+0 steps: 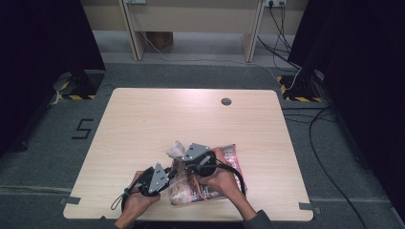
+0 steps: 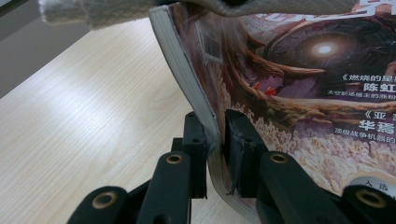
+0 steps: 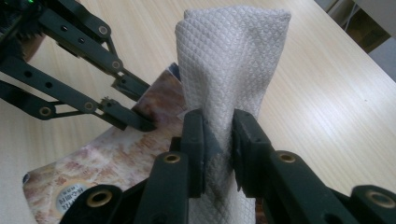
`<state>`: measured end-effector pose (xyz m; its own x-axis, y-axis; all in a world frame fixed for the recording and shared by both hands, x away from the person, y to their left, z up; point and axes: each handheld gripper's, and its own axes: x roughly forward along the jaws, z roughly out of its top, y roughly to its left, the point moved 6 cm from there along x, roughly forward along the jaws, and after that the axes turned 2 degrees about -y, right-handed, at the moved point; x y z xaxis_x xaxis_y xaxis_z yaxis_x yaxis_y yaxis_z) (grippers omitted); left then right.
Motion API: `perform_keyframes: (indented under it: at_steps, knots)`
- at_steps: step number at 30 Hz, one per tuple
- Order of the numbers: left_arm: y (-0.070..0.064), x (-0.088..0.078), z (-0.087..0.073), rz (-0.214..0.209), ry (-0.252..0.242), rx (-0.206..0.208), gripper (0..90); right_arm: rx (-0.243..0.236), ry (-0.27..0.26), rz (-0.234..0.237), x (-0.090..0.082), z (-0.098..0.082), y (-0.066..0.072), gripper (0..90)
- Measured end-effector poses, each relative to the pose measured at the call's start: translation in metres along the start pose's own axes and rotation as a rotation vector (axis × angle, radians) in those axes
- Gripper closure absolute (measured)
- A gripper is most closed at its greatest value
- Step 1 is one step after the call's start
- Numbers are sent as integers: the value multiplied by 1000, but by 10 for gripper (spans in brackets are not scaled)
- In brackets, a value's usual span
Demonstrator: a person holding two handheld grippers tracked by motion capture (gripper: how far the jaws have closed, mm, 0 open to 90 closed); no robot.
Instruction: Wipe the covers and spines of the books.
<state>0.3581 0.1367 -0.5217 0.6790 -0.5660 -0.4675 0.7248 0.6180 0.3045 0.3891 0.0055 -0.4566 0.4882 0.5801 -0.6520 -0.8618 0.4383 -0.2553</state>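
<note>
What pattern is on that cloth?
Cloth: off-white with a fine diamond weave, clearest in the right gripper view.

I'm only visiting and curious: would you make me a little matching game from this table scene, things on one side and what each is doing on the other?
Things:
1. left gripper
2. right gripper
3. magazine
4. table

States:
A. pale wood, with a small round hole near its far edge
B. shut on a white quilted cloth
C. edge lifted and bent, cover printed in reddish-brown
D. shut on the magazine's edge

Pairs: 1-D, 2-B, 3-C, 4-A
</note>
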Motion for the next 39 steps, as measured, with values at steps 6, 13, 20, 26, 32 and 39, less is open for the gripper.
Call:
perform_keyframes:
  at_steps: [6,13,20,26,32,39]
  knots:
    - [0,0,0,6,-1,-2,786,-31,4,-27,0,4,3,761]
    - [-1,-1,0,7,-4,-1,786,-44,-16,-8,1,12,13,758]
    - [-1,-1,1,5,-2,8,786,-45,-15,-11,0,11,11,760]
    - [-1,-1,2,11,-6,21,786,-49,-10,-12,-2,10,7,762]
    - [-1,-1,2,18,-8,31,786,-37,23,-37,-2,4,0,765]
    - [-3,-2,3,25,-8,40,785,-67,13,-33,-4,12,10,766]
